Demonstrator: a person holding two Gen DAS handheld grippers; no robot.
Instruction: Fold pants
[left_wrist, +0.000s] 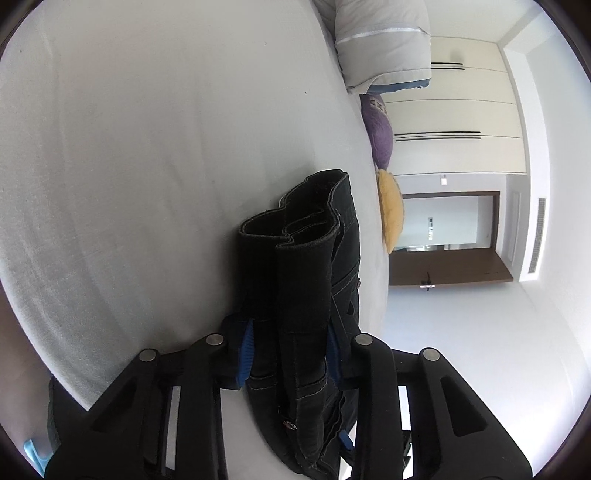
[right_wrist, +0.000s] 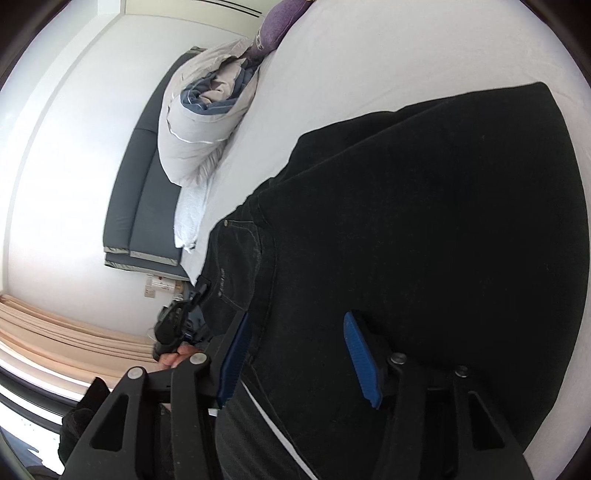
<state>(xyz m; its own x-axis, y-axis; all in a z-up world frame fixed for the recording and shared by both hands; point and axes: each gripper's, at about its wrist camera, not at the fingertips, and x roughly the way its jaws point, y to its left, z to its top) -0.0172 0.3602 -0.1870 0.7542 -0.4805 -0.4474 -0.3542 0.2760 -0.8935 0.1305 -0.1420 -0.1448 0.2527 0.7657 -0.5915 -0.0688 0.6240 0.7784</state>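
Left wrist view: my left gripper (left_wrist: 290, 350) clamps a bunched fold of the black pants (left_wrist: 303, 266) on the white bed (left_wrist: 147, 147); three cushions at two o'clock, one grey (left_wrist: 384, 40), one purple (left_wrist: 380, 129), one yellow (left_wrist: 392, 210); my right gripper (right_wrist: 295, 354) straddles the pants (right_wrist: 424, 221), blue pads (right_wrist: 360, 354) apart from the cloth.

Pants (left_wrist: 303, 280): black denim, matt, coarse weave with pale stitched seams. Bed sheet (left_wrist: 147, 147), upper left of the frame, is white cloth, faintly ribbed. Left tongs (left_wrist: 290, 345) are matt black plastic, ridged blue rubbery pads, dull metal pins. Door (left_wrist: 450, 266) at right: dark smooth wood.
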